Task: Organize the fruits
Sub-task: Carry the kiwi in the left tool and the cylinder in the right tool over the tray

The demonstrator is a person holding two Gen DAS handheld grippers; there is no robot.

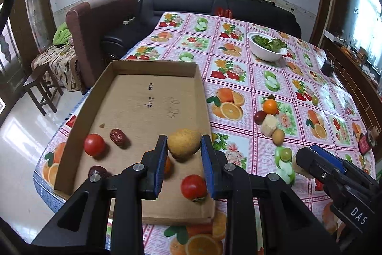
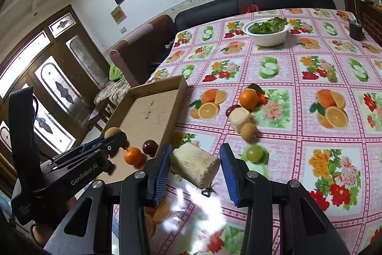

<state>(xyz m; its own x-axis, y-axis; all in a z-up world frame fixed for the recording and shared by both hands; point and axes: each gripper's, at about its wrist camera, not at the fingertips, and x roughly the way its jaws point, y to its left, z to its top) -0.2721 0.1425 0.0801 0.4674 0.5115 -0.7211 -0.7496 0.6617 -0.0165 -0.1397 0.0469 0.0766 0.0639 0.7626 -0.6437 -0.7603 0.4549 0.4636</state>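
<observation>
A shallow cardboard tray (image 1: 143, 68) sits at the table's left edge. In it lie two tomatoes (image 1: 94, 144) (image 1: 193, 188), a red date (image 1: 118, 136), a dark plum (image 1: 98, 170) and a small orange partly hidden by my finger. My left gripper (image 1: 183, 147) is shut on a yellow-brown pear (image 1: 184, 141) just above the tray floor. My right gripper (image 2: 195, 159) holds a pale peeled sugarcane chunk (image 2: 195, 165) above the tablecloth, right of the tray (image 2: 152, 90). On the cloth lie an orange (image 2: 248, 98), another pale chunk (image 2: 239, 118), a brown fruit (image 2: 248, 132) and a green grape (image 2: 255, 152).
A white bowl of greens (image 2: 267, 36) stands far back on the table. A small dark box (image 2: 356, 30) sits at the far right. A dark sofa (image 1: 214, 4) and an armchair (image 1: 95, 23) stand beyond the table. A stool (image 1: 40, 92) is on the floor at left.
</observation>
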